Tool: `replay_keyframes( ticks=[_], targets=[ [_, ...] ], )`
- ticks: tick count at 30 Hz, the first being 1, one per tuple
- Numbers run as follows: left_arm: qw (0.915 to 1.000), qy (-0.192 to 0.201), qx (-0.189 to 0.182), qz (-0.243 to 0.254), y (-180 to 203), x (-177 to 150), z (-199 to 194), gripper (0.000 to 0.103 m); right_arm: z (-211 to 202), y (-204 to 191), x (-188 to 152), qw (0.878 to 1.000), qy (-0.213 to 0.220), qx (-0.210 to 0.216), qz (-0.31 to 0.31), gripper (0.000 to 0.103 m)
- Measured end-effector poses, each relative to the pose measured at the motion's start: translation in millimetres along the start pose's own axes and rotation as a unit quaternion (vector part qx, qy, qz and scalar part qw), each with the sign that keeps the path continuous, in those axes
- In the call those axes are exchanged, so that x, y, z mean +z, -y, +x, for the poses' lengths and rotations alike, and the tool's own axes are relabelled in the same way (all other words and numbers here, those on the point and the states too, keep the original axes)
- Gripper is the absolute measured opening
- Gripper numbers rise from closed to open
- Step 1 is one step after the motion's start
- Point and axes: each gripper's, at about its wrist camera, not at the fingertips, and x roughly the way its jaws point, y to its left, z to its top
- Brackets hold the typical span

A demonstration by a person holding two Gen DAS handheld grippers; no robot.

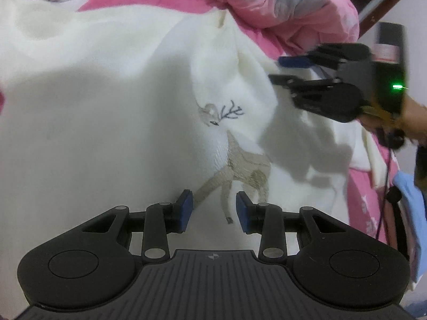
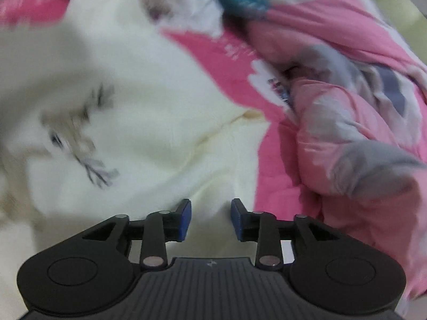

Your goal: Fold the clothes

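Garment: white sweater, soft, limp, light; take by right hem | left tool, right tool: part-open, empty

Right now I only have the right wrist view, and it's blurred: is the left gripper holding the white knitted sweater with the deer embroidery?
Observer: No. The left gripper is open over the white knitted sweater, above the beige embroidered deer, with nothing between its pads.
Reviewer: How does the right gripper look from outside?
Observer: In the left wrist view the right gripper is over the sweater's right edge, jaws apart, holding nothing.
Reviewer: Anything else outside my frame?
Observer: A light blue cloth shows at the far right, beyond the sweater.
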Motion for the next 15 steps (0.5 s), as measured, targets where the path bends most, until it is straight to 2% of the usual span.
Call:
replay_keyframes(
  ticks=[3,5,6,7,11,13,15],
  targets=[
    [0.9999,0.011,0.000,0.013,-2,-2,2,0.035,16,2,-4,1.000,-0.012,0.012,-0.011,0.038],
    [0.9997,0.018,0.000,0.019,-2,-3,3,0.035,17,10,-3,0.999,-0.017,0.030,0.010,0.030],
    [0.9996,0.021,0.000,0.021,-3,-3,4,0.035,17,14,-3,0.999,-0.021,0.040,0.024,0.016],
    [0.9995,0.023,-0.001,0.020,-3,-3,5,0.035,15,18,-4,0.998,-0.022,0.043,0.037,0.010],
    [0.9988,0.049,0.003,0.003,-6,-1,-1,0.035,-11,46,-16,0.991,0.016,-0.010,0.135,0.008],
    [0.9976,0.068,0.008,-0.008,-10,-2,-6,0.035,-20,63,-32,0.979,0.032,-0.052,0.195,0.008],
    [0.9964,0.081,0.008,-0.022,-17,-1,-7,0.035,-14,78,-55,0.961,0.030,-0.076,0.264,0.008]
  ],
)
